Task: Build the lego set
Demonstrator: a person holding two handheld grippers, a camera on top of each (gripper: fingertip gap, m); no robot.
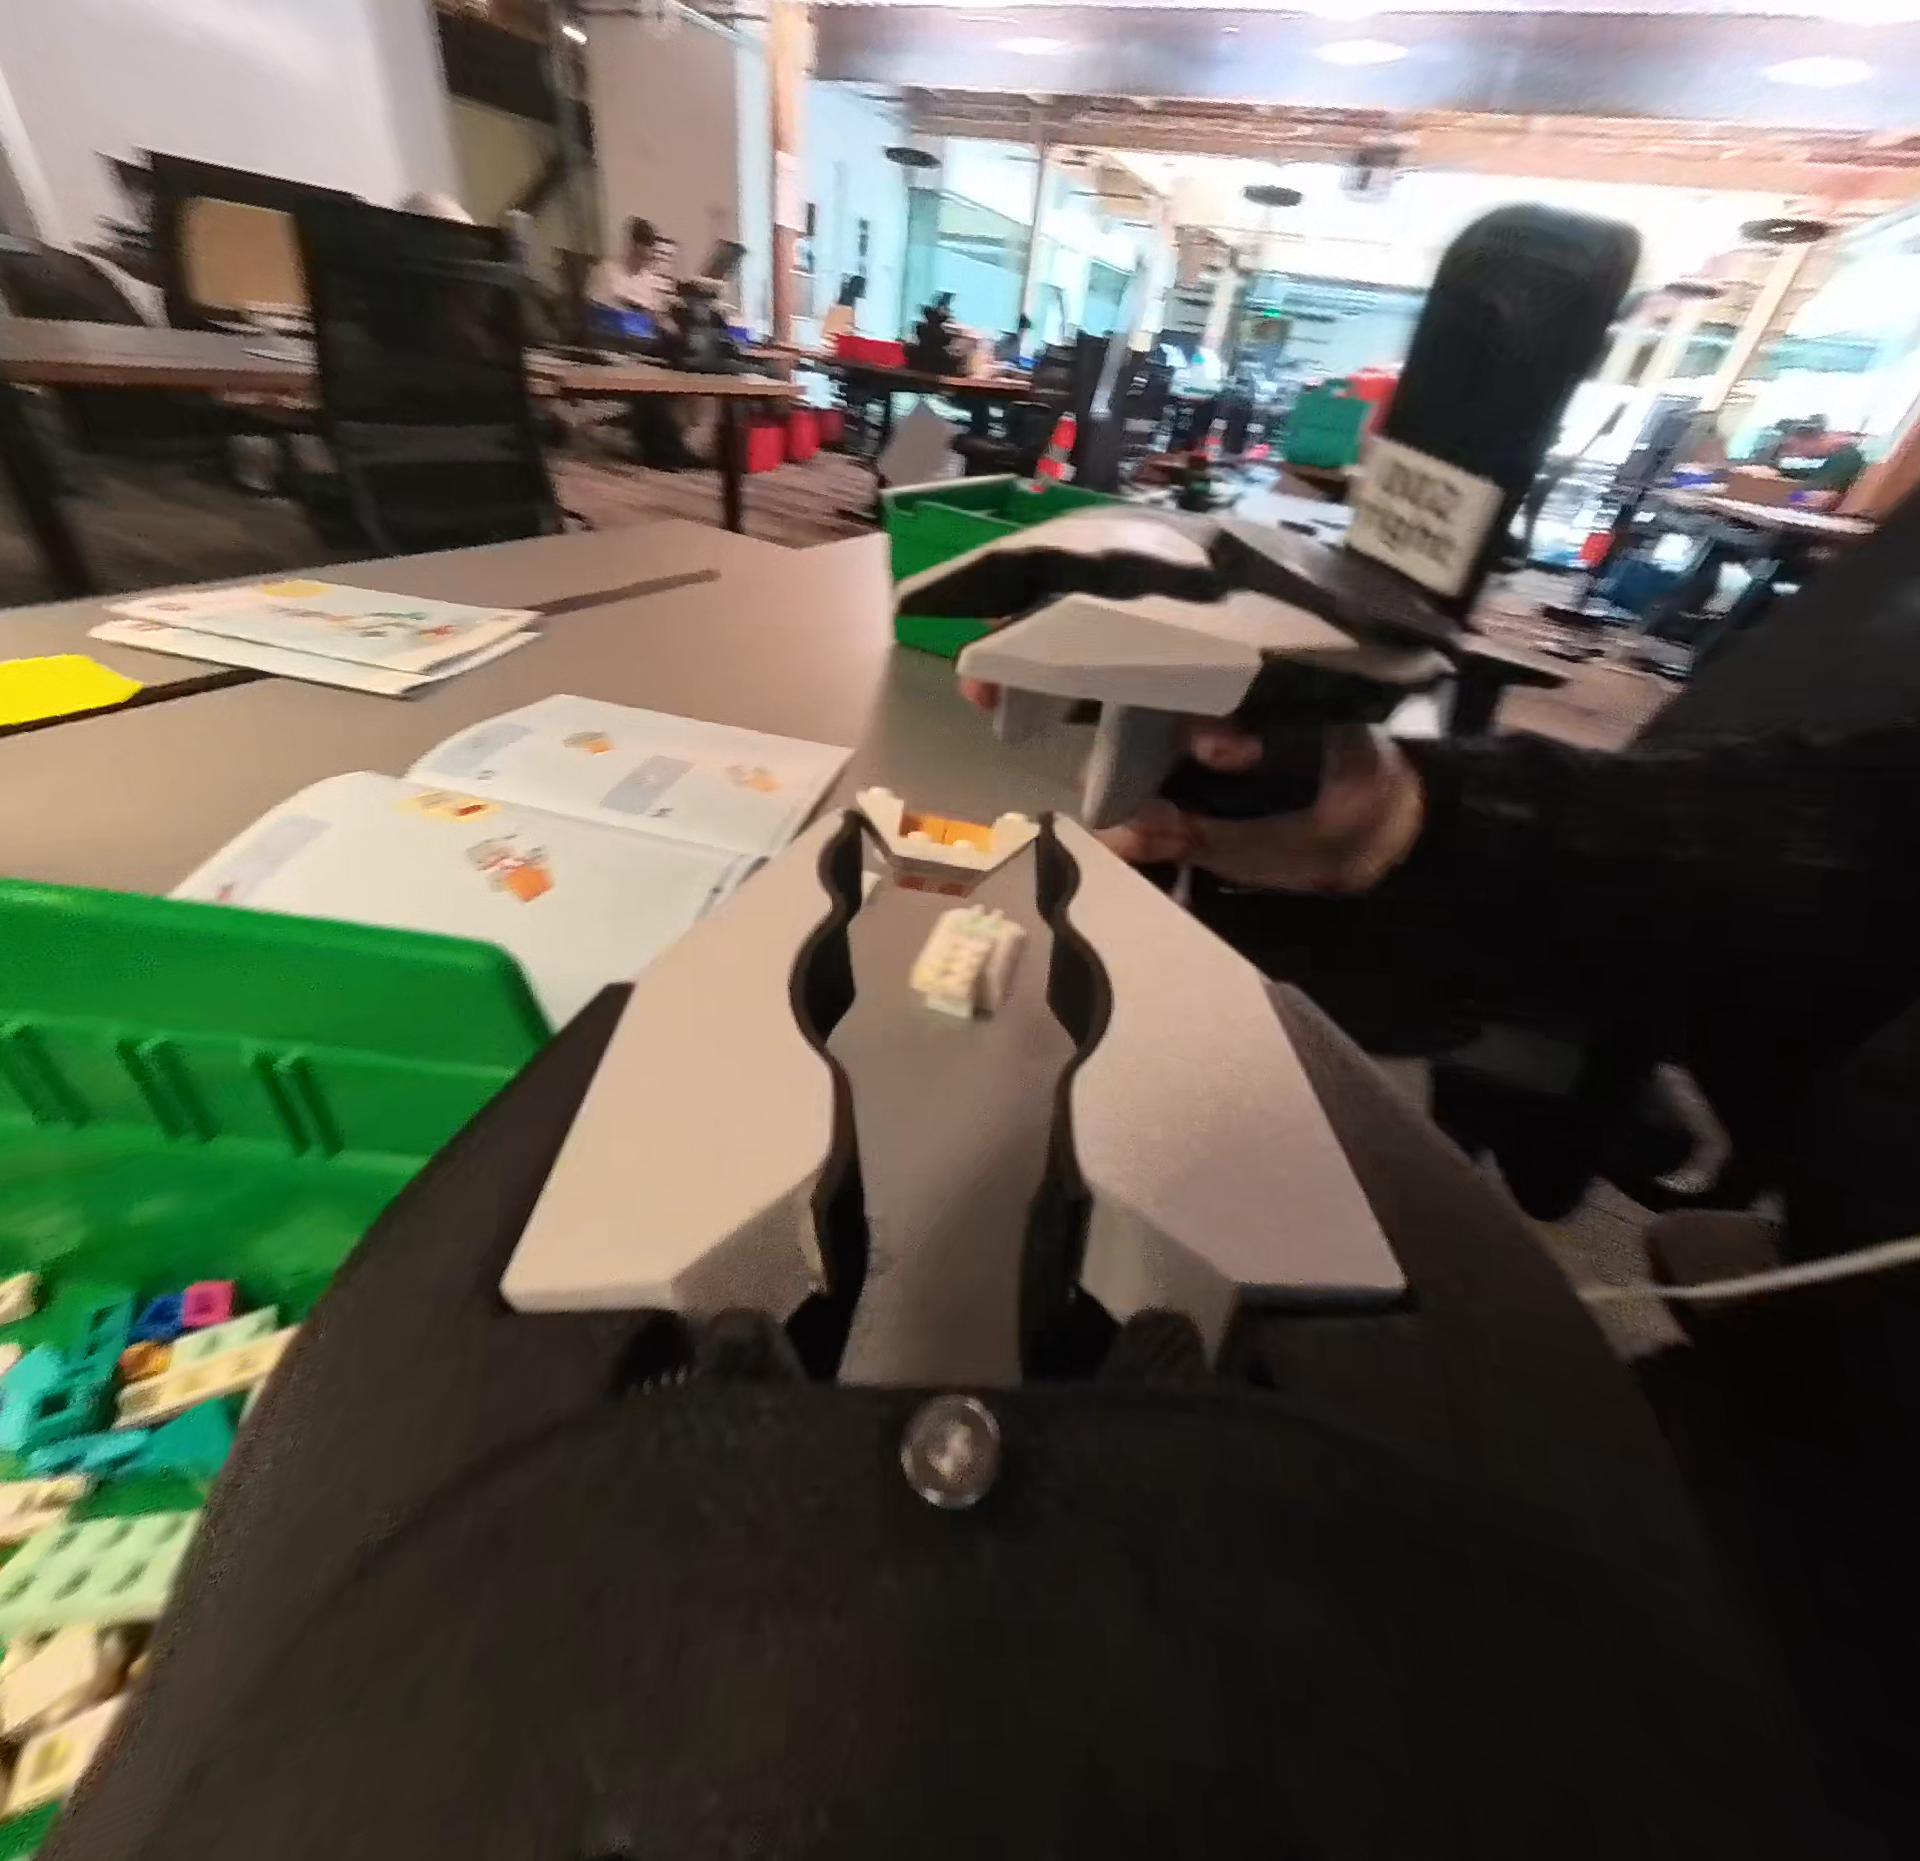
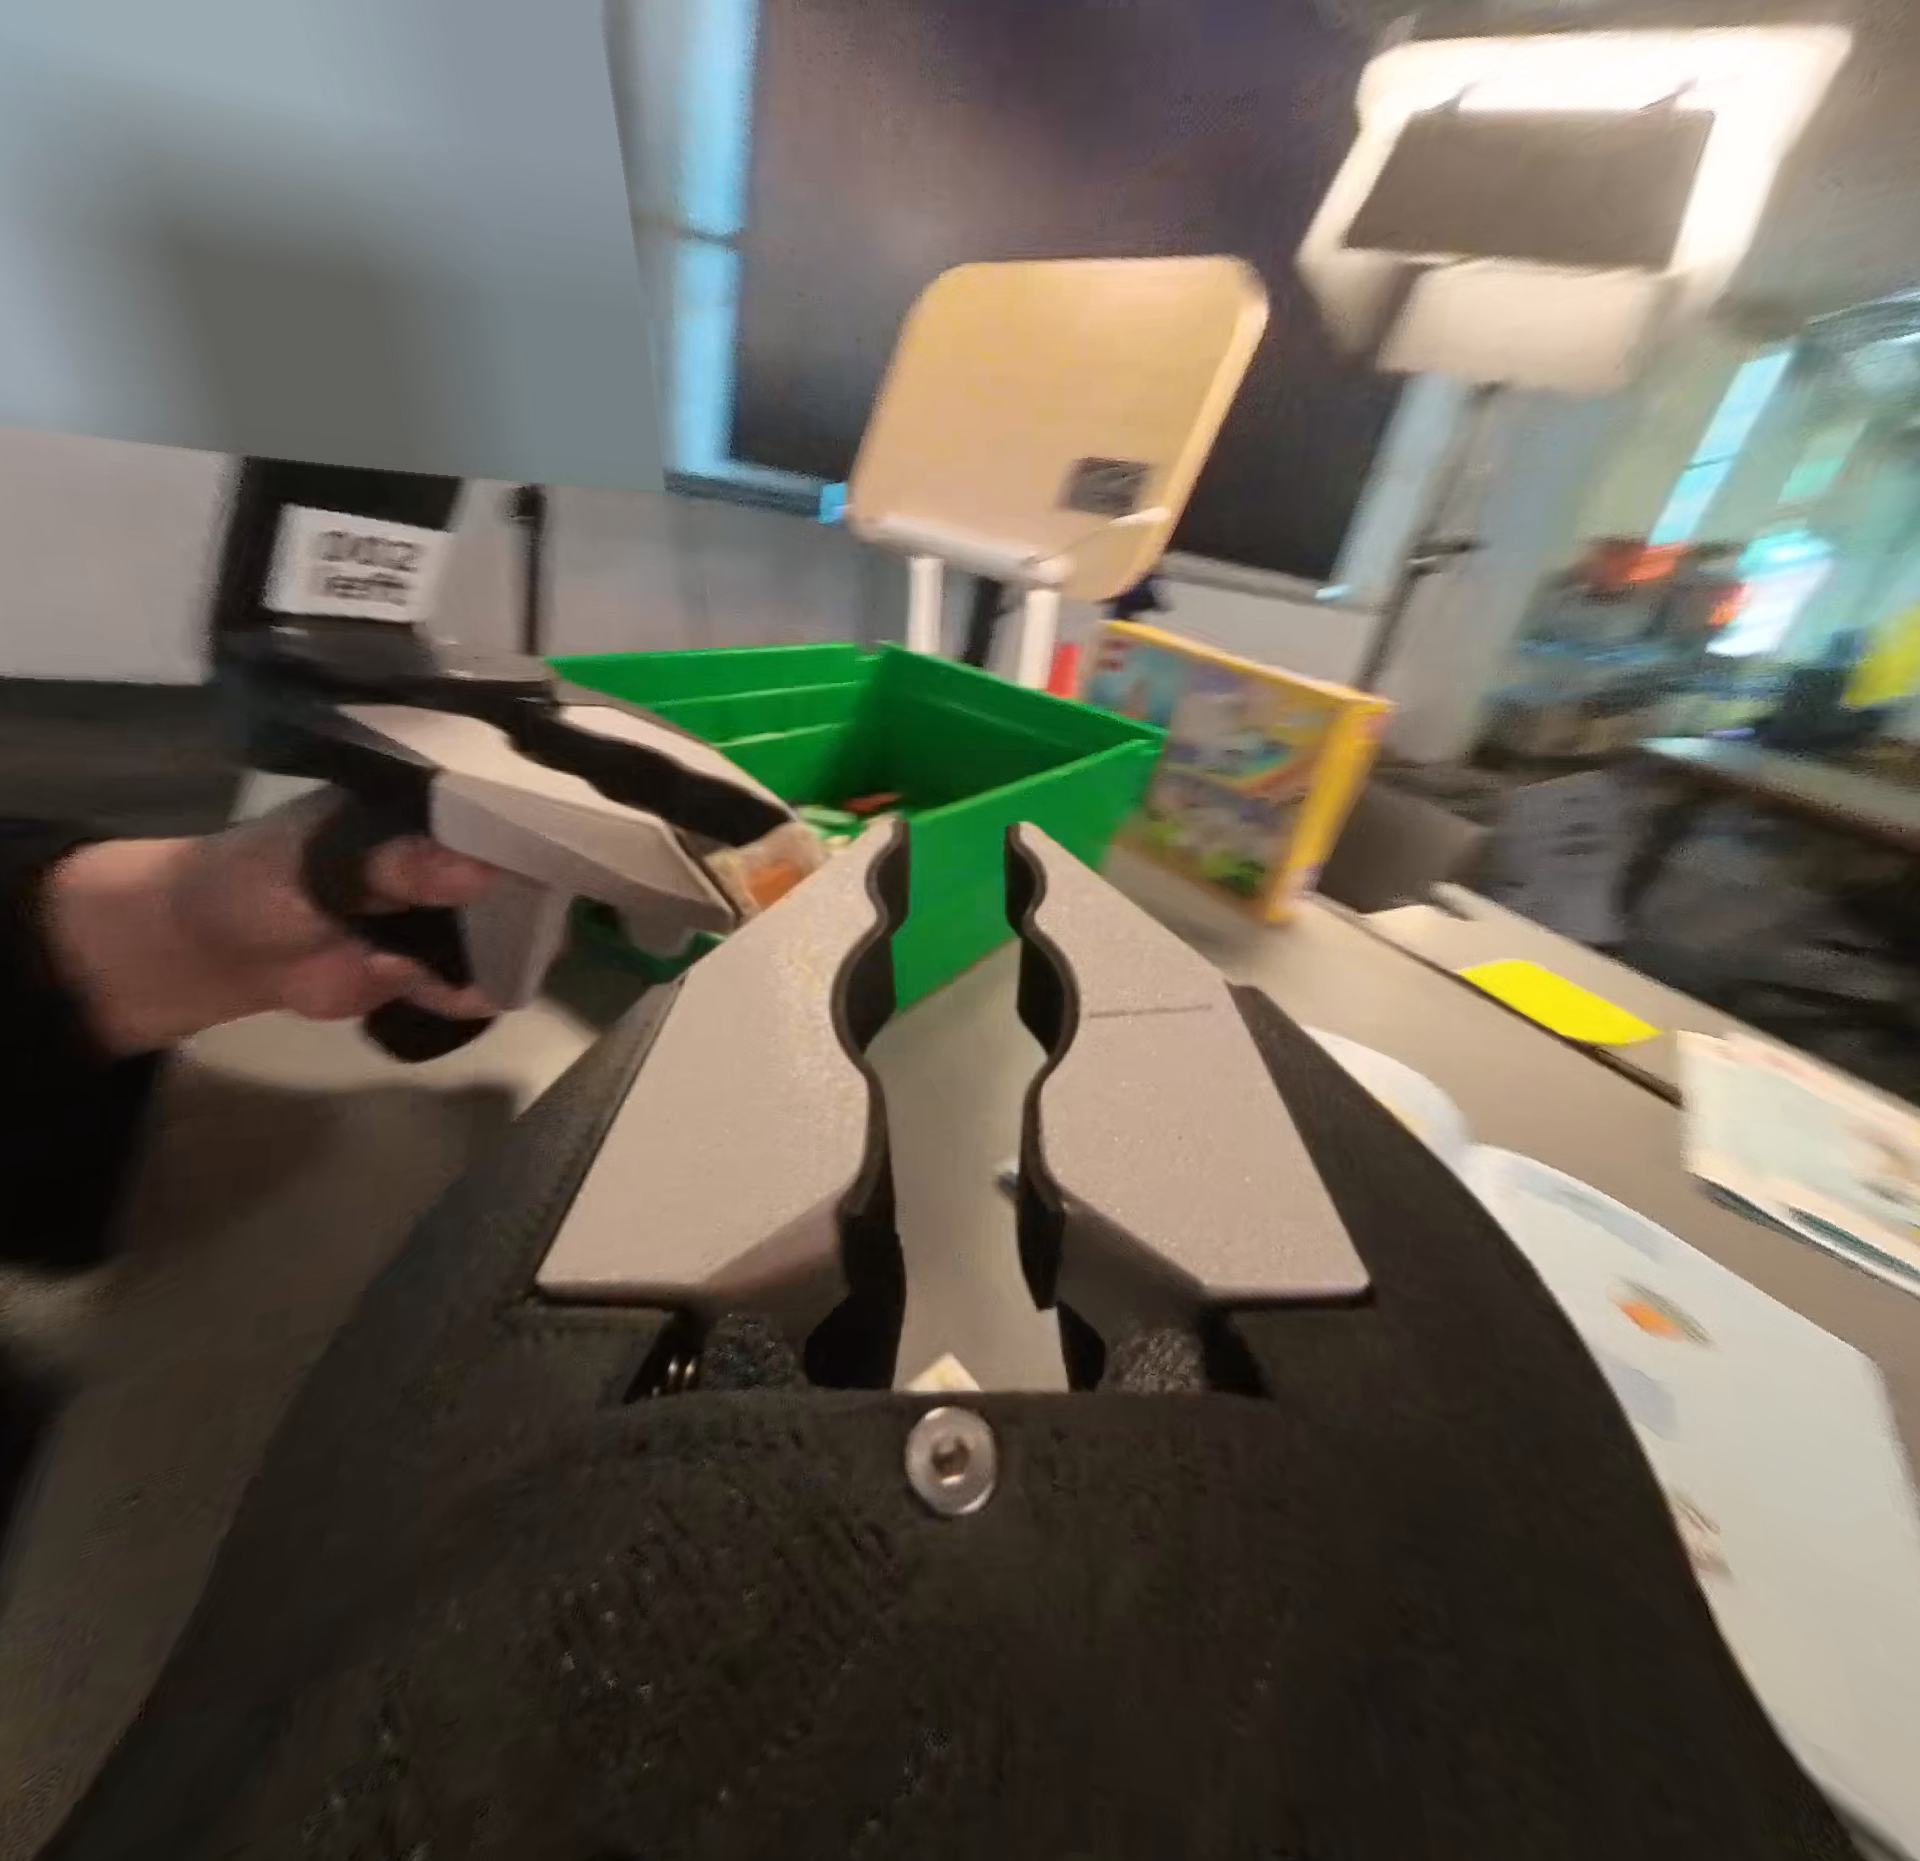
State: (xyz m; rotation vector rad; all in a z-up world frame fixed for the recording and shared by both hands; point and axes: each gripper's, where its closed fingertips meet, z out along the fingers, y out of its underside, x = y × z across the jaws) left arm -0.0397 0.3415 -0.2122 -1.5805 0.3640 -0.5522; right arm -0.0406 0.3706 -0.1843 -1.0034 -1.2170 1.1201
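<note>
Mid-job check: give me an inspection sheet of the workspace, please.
Surface: grey table, mostly bare in the middle.
Job's things: white-and-orange lego assembly at the left gripper's tips; small cream lego piece loose on the table; open instruction booklet; green bin of bricks.
Clutter: closed booklets; yellow lego box.
Grippers: left gripper shut on the assembly; right gripper open, empty.
Cables: white cable off the table's right.
Surroundings: blurred office desks, chairs.
</note>
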